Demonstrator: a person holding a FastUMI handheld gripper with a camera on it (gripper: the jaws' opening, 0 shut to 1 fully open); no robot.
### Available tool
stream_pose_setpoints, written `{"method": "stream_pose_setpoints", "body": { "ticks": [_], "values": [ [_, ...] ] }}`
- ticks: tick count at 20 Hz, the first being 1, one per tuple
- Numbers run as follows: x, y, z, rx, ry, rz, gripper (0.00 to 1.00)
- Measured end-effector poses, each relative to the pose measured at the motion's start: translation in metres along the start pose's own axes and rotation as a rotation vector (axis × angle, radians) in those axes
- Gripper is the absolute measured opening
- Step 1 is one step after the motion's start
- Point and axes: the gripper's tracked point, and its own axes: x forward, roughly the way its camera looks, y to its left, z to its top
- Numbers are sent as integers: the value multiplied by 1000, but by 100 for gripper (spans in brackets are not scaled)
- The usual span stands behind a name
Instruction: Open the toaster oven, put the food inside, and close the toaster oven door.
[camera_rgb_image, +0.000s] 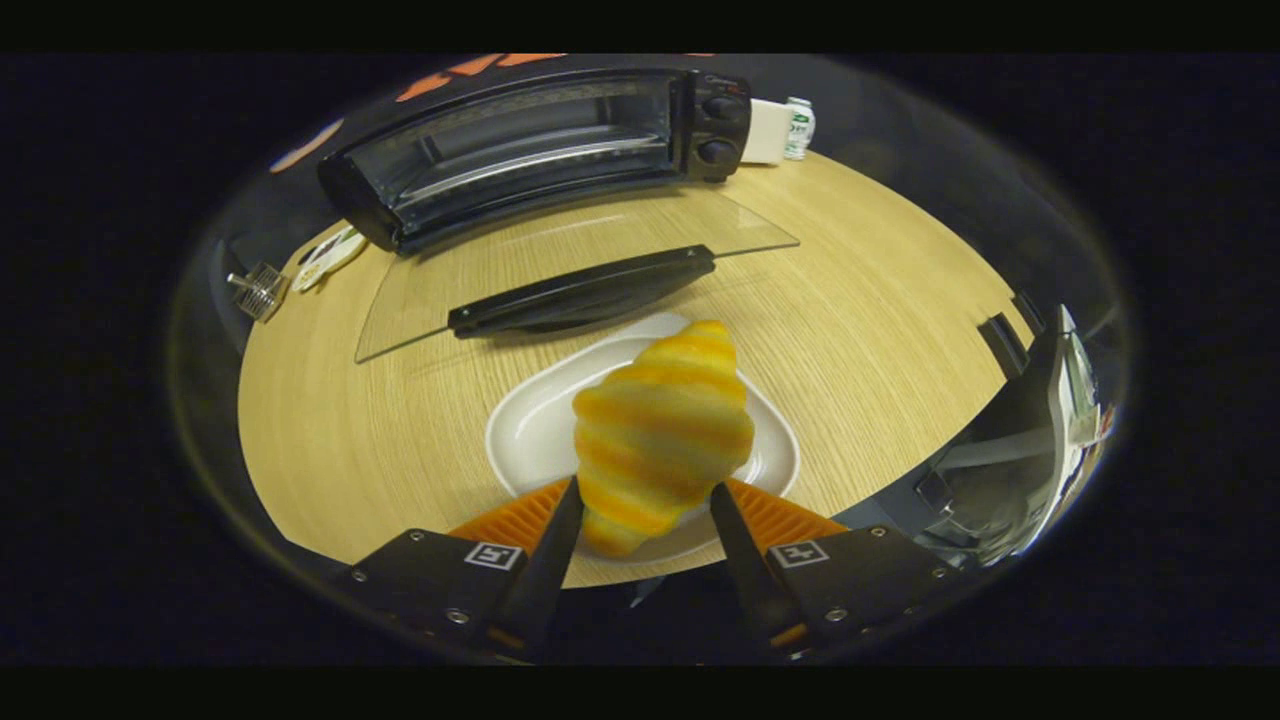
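A yellow-orange striped croissant (660, 430) sits between my two fingers, and my gripper (645, 492) is shut on its lower sides. It hangs over a white plate (530, 430) on the wooden table (880, 330). Beyond the plate stands the black toaster oven (540, 140) with its cavity exposed. Its glass door (480, 280) is folded down flat toward me, and the door's dark handle (580, 292) lies just past the plate's far rim. Whether the croissant still touches the plate I cannot tell.
A white block with a small labelled item (775, 130) stands right of the oven's knobs (722, 130). A small metal part (258, 290) and a white tag (328, 258) lie at the table's left edge. Dark equipment (1010, 470) sits past the table's right edge.
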Motion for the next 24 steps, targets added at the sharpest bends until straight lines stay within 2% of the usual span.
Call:
{"method": "stream_pose_setpoints", "body": {
  "ticks": [3,4,6,8,10,16,24],
  "values": [
    [0,2,1,14,-11,39,62],
    [-2,4,2,30,-19,72,57],
    [-10,6,4,59,-39,142,52],
    [-24,6,10,70,-70,217,52],
    [-41,11,25,83,-127,329,52],
    [-66,10,75,87,-250,546,52],
    [-62,52,174,109,-367,733,51]
  ]
}}
